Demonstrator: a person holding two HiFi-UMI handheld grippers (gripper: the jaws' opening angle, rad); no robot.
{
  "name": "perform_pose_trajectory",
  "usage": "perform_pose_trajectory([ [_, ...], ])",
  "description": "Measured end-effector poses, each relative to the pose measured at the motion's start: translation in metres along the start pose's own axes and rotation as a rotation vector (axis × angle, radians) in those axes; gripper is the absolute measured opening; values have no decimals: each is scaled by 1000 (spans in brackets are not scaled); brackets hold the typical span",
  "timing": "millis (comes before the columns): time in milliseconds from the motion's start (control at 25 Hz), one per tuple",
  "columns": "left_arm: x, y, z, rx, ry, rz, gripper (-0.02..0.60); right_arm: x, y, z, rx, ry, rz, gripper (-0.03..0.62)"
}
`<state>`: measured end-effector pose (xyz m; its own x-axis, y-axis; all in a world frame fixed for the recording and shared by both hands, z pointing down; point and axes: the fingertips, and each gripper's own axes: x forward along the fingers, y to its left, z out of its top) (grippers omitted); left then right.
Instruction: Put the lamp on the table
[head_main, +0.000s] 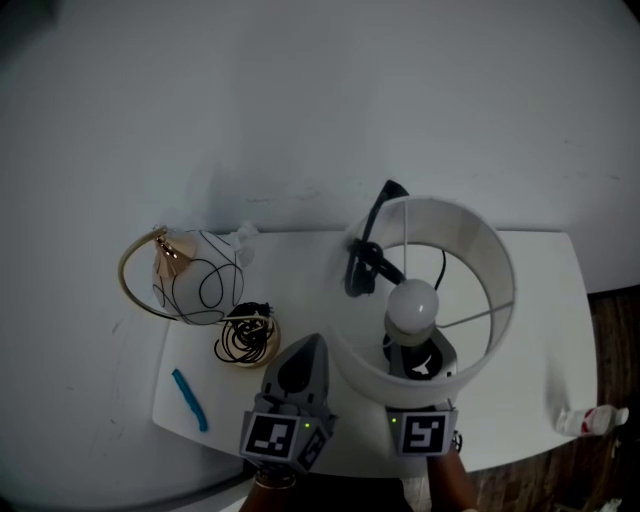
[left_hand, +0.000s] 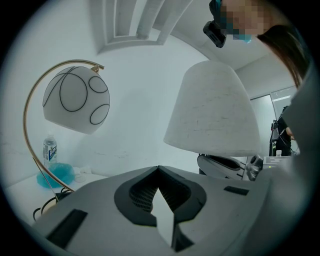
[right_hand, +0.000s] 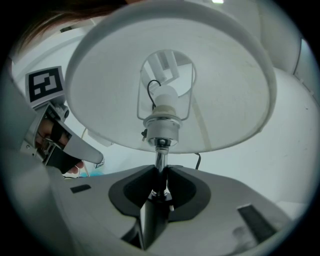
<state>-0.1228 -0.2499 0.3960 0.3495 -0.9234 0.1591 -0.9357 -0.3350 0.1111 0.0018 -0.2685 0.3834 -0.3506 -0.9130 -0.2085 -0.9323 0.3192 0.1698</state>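
The lamp (head_main: 413, 300) with the white shade is upright over the counter (head_main: 530, 390). Its base is hidden beneath the shade, so I cannot tell whether it rests there yet. Setting it down and letting go is probably all that remains. The right gripper (right_hand: 160, 175) reaches in under the lamp's shade, roughly level, its jaws pinching the shiny stem (right_hand: 161, 162). The left gripper (head_main: 300, 365) sits just left of the lamp, jaws pressed together on nothing.
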Motion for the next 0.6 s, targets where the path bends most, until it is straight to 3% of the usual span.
perform_pose_trajectory([
  [600, 9, 6, -4, -5, -13, 23, -5, 8, 4, -11, 24, -25, 13, 78],
])
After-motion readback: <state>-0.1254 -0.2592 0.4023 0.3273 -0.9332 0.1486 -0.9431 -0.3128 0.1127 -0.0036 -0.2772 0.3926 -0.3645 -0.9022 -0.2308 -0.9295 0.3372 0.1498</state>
